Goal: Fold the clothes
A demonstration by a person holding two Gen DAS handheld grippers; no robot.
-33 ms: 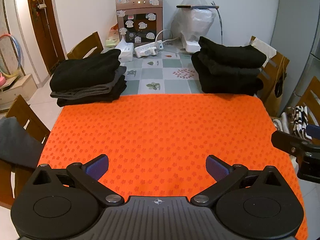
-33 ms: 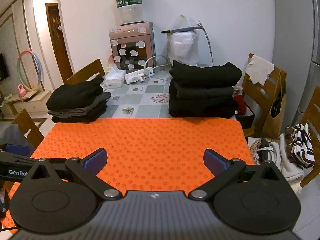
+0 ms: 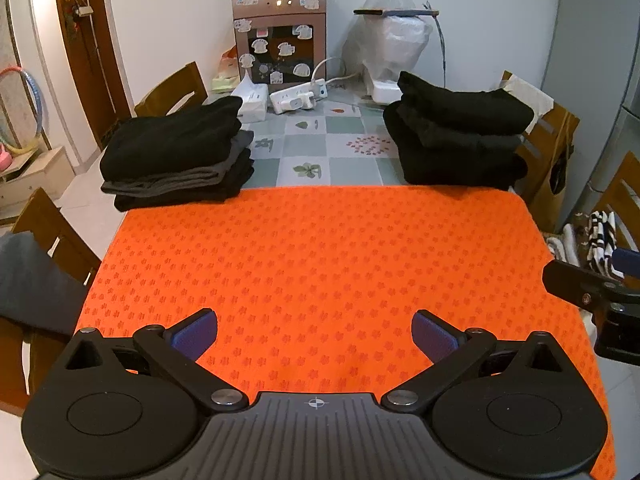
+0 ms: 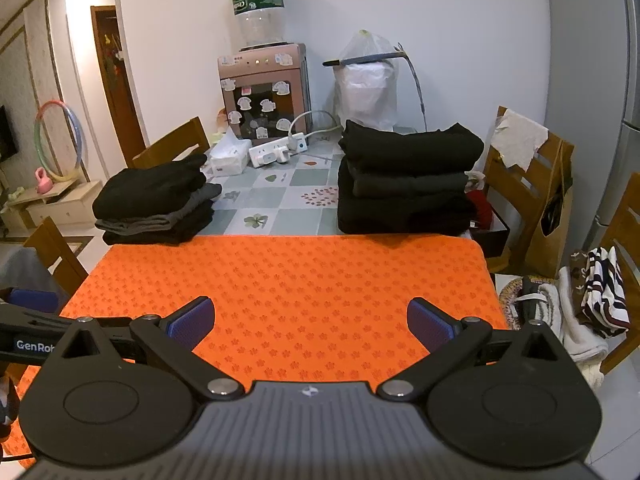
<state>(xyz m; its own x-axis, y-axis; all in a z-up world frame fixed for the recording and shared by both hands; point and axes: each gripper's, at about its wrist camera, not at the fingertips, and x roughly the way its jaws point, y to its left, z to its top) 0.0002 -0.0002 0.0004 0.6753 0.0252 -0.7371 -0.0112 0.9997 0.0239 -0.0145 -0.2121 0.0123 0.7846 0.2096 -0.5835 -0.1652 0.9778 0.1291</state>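
Observation:
An orange patterned mat [image 3: 320, 248] covers the near half of the table, with no garment on it. Behind it stand two piles of folded dark clothes, the left pile [image 3: 176, 152] black and grey, the right pile [image 3: 460, 136] black and taller. My left gripper [image 3: 315, 324] hovers open over the mat's near edge, nothing between its blue pads. My right gripper [image 4: 308, 316] is also open and empty over the mat's near right part. Its finger shows in the left wrist view at the right edge. Striped and white clothes [image 4: 600, 292] lie heaped on a chair to the right.
A water dispenser [image 4: 264, 92], a tissue box [image 3: 252, 100], a power strip [image 3: 296, 98] and a white plastic bag [image 4: 368, 92] stand at the table's far end. Wooden chairs surround the table; a grey garment [image 3: 32, 280] hangs on the near left chair.

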